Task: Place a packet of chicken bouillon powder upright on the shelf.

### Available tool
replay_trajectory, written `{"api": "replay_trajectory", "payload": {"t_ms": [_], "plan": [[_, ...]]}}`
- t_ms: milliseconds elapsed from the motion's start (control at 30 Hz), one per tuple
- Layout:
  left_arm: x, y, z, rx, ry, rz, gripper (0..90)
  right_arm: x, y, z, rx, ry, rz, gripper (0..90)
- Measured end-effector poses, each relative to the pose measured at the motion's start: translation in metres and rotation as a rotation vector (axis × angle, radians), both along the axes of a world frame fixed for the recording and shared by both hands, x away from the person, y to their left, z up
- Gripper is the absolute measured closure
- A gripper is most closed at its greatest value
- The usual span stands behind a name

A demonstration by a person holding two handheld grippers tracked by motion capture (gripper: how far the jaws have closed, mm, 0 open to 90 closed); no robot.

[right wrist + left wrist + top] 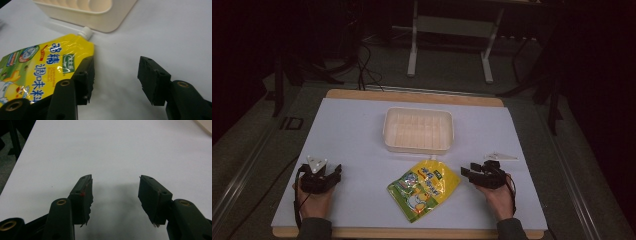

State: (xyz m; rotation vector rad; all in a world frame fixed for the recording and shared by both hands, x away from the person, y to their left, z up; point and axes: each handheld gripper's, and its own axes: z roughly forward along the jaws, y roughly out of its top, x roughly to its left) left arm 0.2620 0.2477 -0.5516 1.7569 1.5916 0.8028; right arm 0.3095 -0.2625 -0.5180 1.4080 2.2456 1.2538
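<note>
A yellow spout pouch (423, 189) with a cartoon duck lies flat on the white table cover, its white cap pointing at the tray. The cream plastic tray (418, 145) stands empty just beyond it. My right gripper (469, 169) is at the pouch's right edge, jaws pointing left. In the right gripper view it (116, 61) is open with bare table between its jaws, and the pouch (37, 65) lies beside and partly under its left jaw. My left gripper (333, 172) rests at the left, apart from the pouch. In the left gripper view it (115, 183) is open over bare table.
The white cover (347, 130) reaches nearly to the wooden table edge (412, 233) at the front. A pale flat triangular piece (501, 156) shows just behind the right gripper. Metal stand legs (413, 50) rise from the floor beyond the table.
</note>
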Motion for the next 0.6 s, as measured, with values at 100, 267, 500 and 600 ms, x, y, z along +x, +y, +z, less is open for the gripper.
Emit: {"api": "replay_trajectory", "payload": {"t_ms": [100, 267, 500, 600], "plan": [[0.000, 0.000, 0.000, -0.001, -0.002, 0.005, 45.0, 0.000, 0.006, 0.000, 0.003, 0.009, 0.016, 46.5], [0.000, 0.001, 0.000, -0.006, -0.004, 0.007, 45.0, 0.000, 0.014, -0.003, 0.009, 0.025, 0.046, 45.5], [0.000, 0.001, 0.000, -0.003, -0.003, 0.006, 44.9, 0.002, 0.031, -0.008, 0.002, 0.055, 0.099, 43.9], [-0.001, 0.000, 0.000, 0.001, -0.003, 0.006, 44.9, 0.004, 0.035, -0.011, 0.007, 0.076, 0.118, 43.7]]}}
